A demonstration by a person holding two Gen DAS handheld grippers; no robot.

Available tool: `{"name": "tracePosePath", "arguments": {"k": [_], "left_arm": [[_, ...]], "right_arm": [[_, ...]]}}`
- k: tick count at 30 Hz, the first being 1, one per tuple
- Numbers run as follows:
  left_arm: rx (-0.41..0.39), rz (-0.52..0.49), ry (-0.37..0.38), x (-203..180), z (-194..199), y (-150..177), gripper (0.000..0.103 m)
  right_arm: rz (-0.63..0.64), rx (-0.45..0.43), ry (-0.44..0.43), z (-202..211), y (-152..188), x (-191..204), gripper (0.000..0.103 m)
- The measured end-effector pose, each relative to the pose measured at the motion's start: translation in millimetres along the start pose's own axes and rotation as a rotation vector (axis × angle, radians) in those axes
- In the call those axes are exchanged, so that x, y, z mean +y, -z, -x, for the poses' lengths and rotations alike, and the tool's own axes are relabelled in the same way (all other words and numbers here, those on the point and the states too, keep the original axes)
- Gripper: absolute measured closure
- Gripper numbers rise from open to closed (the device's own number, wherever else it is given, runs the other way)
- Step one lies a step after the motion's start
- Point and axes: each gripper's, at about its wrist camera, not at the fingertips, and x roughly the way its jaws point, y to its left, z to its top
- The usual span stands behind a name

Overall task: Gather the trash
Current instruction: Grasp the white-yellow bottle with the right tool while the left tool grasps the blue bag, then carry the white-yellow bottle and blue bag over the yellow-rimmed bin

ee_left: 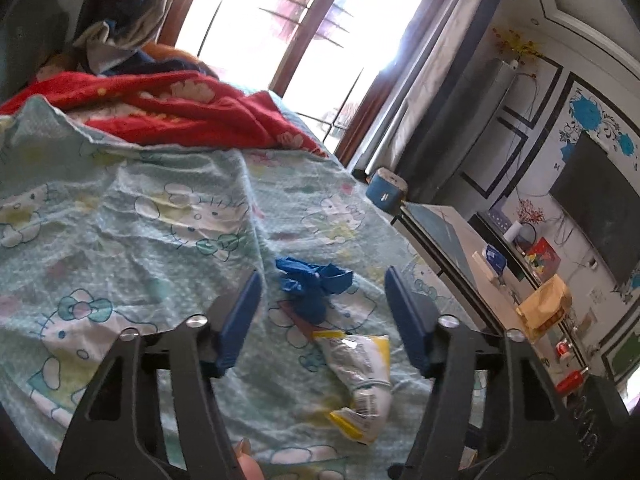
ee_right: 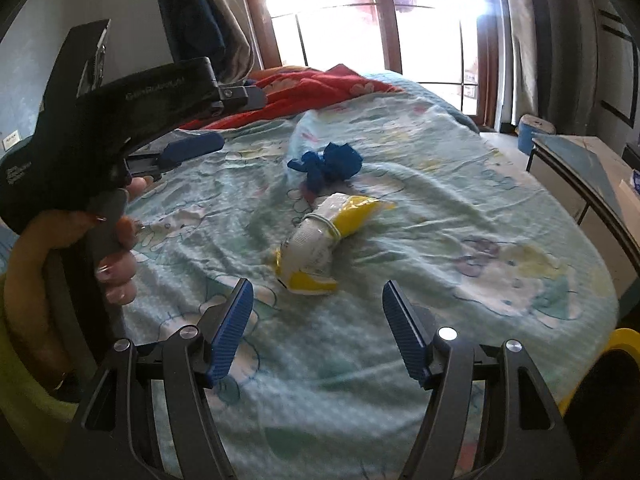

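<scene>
Two pieces of trash lie on a bed with a pale blue cartoon-cat sheet [ee_right: 440, 184]. One is a crumpled blue glove [ee_left: 316, 284] [ee_right: 326, 166]; the other, nearer to me, is a yellow and white wrapper [ee_left: 360, 372] [ee_right: 320, 236] with a band round it. My left gripper [ee_left: 323, 272] is open and empty. In the right wrist view a hand [ee_right: 116, 264] holds this left gripper [ee_right: 244, 120] above the sheet, left of the trash. My right gripper [ee_right: 317, 283] is open too, just short of the wrapper and not touching it.
A red blanket [ee_left: 180, 108] is bunched at the head of the bed below a bright window. To the right stand a glass-topped table [ee_left: 444, 236] with clutter, a blue box [ee_left: 384, 192] and a dark TV [ee_left: 600, 204]. A round yellow object [ee_right: 622, 344] shows at the lower right.
</scene>
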Motion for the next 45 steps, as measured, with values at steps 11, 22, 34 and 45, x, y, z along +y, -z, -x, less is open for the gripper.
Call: {"name": "tracePosePath", "arguments": {"k": [11, 22, 34, 45], "left_arm": [[0.119, 0.013, 0.019, 11, -40, 4, 0.061], [0.178, 0.015, -0.014, 8, -76, 10, 0.063], [0.191, -0.019, 0.004, -5, -76, 21, 0.102], [0.15, -0.136, 0.116, -62, -39, 38, 0.102]], "right_arm": [[-0.057, 0.057, -0.04, -48, -15, -3, 0.059], [-0.067, 0.016, -0.019, -27, 3, -19, 0.075], [-0.146, -0.03, 0.044, 16, 19, -50, 0.075], [-0.159, -0.105, 0.084, 59, 20, -67, 0.076]]}}
